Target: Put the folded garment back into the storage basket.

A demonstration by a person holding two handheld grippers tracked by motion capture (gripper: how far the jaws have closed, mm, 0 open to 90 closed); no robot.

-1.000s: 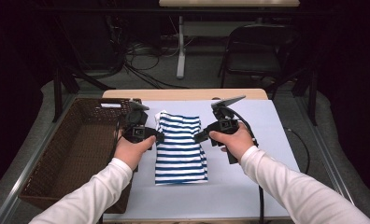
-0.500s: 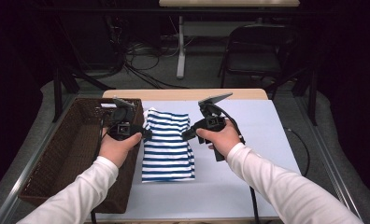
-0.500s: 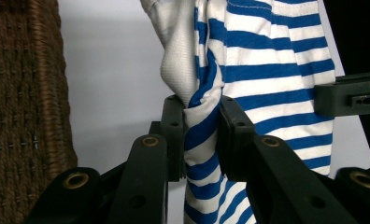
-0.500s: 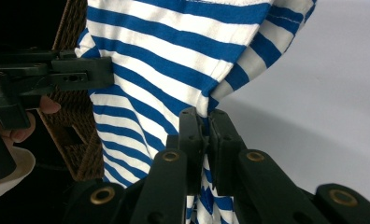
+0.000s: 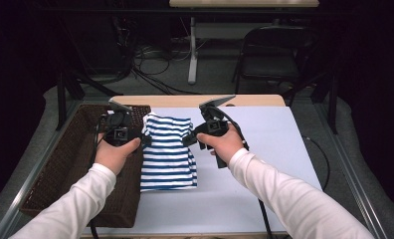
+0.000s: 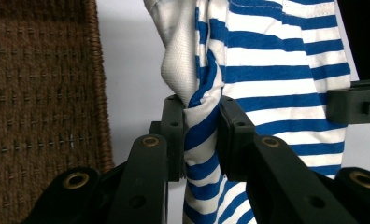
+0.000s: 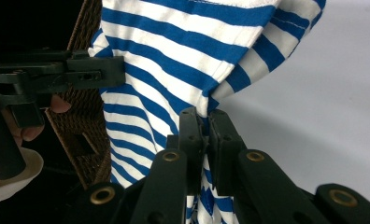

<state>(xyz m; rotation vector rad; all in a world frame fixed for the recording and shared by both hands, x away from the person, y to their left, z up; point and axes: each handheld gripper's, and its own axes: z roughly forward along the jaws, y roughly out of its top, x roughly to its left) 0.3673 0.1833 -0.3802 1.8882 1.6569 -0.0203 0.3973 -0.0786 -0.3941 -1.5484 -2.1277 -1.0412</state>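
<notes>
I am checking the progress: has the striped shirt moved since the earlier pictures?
Yes. The shirt, shut in both grippers, has shifted left toward the basket, and its left edge now reaches the basket rim.

The left gripper [image 6: 202, 135] pinches a bunched fold of the striped shirt [image 6: 276, 70] between its jaws. The basket [image 6: 43, 93] lies left of the shirt, over pale table [image 6: 127, 70]. Right of the shirt, a black part [image 6: 356, 100], probably the other gripper.

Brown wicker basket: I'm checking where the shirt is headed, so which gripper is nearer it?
Left. The left gripper sits at the basket rim; the right gripper is across the striped shirt.
</notes>
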